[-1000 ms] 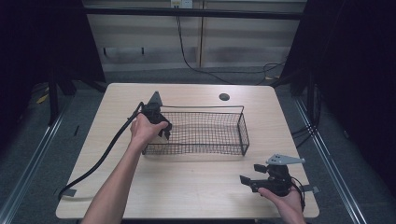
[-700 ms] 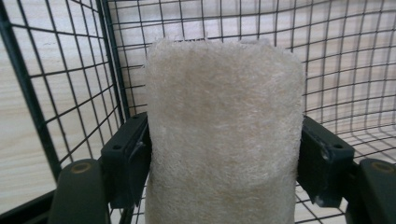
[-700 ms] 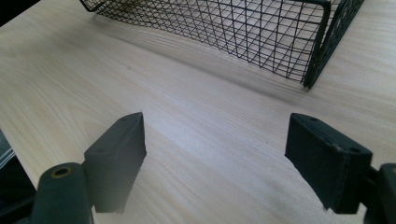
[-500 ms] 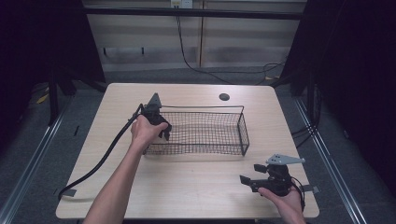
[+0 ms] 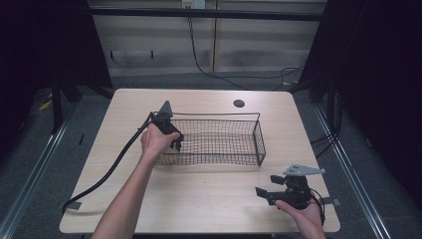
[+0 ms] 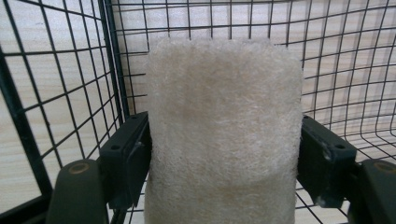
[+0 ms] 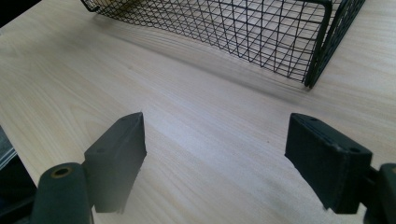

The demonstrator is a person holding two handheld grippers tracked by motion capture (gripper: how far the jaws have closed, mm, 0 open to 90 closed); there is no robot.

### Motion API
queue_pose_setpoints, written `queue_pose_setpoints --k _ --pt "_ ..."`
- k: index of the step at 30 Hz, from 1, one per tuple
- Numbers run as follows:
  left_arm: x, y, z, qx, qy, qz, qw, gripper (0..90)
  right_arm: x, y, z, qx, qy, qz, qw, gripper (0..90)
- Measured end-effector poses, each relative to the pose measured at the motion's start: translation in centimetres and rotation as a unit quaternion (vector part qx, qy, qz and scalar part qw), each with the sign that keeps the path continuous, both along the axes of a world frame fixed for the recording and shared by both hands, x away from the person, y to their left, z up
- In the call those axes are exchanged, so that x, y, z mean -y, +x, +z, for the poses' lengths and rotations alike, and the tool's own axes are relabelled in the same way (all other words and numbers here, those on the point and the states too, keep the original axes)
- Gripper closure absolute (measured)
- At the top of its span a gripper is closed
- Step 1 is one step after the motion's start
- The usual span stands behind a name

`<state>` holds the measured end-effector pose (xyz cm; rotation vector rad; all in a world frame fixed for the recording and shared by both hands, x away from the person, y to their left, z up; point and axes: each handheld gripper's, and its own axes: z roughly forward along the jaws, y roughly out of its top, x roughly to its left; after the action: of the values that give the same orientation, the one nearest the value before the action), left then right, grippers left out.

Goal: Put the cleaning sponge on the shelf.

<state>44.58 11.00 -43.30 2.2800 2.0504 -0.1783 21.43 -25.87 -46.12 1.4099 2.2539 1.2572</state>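
Left gripper (image 5: 171,142) sits at the left end of the wire basket (image 5: 259,142), centre frame. A beige scouring pad (image 6: 224,135), long axis upright, stands between its fingers (image 6: 126,158), which have just been opening, contact loosening. Right gripper (image 5: 268,194), lower right on the surface (image 5: 199,199), fingers apart, empty, well away.

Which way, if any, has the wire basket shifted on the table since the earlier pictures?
No. The wire basket sits in the same spot below the round hole in the table, as a second ago.
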Motion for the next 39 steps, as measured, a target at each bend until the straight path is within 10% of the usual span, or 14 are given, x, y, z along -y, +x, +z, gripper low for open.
queue_pose_setpoints --k 39 --pt "-1.2 -0.8 2.9 0.02 -0.046 -0.006 0.9987 22.0 -0.1 0.0 0.0 -0.002 -0.003 -0.001 1.0 19.9"
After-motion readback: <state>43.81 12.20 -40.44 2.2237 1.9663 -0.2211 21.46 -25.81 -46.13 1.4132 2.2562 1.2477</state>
